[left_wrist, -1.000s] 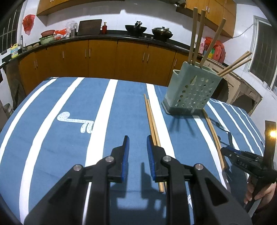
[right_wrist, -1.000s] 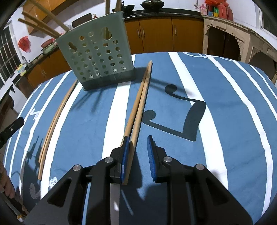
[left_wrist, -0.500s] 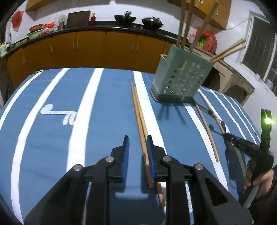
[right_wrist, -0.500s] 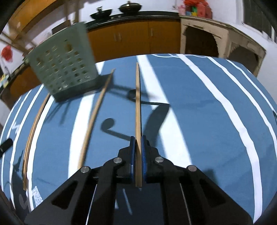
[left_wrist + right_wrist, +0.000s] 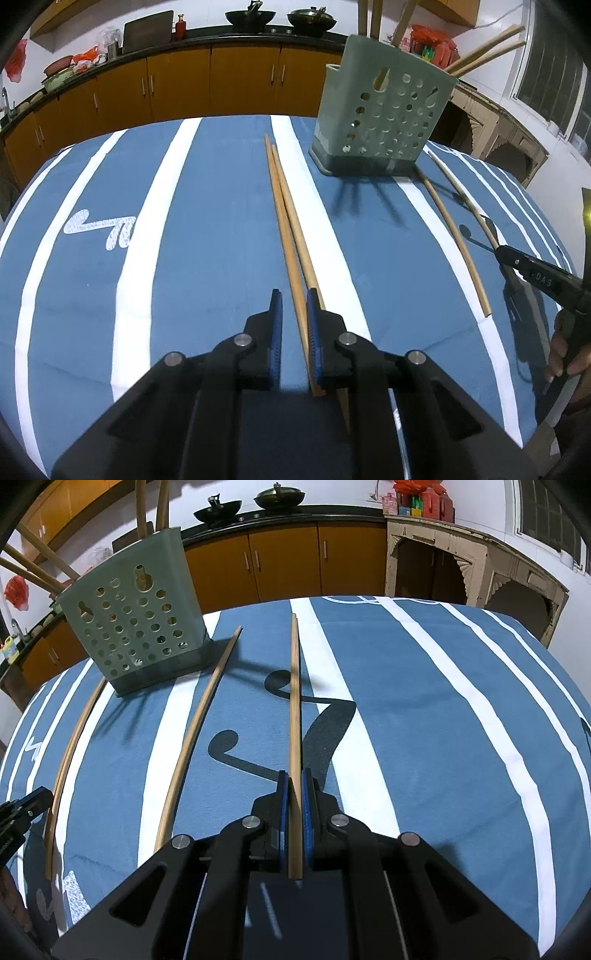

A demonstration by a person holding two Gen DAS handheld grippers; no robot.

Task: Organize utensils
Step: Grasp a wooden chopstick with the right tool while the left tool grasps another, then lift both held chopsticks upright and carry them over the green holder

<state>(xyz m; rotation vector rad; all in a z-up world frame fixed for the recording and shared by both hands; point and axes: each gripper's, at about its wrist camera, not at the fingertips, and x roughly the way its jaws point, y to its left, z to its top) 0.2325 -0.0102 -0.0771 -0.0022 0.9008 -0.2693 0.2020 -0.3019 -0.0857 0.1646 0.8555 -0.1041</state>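
We have one chopstick clamped on the right and are closing on a pair with the left.

Our right gripper [image 5: 294,805] is pinched tight on a single chopstick [image 5: 294,709], which runs straight out ahead over the striped cloth [image 5: 443,709]. Our left gripper [image 5: 294,317] has just been closing and stands narrow, with a gap to its left pad; one stick of the chopstick pair [image 5: 286,218] lies between the pads, the other beside or under the right pad. Further out lie a loose chopstick [image 5: 201,716] and, beyond it, the green holder [image 5: 136,624], already stocked with upright sticks. We judge this the pick-up step. Next, the left must finish its pinch, then both lift and tip their sticks upright over the holder's mouth.
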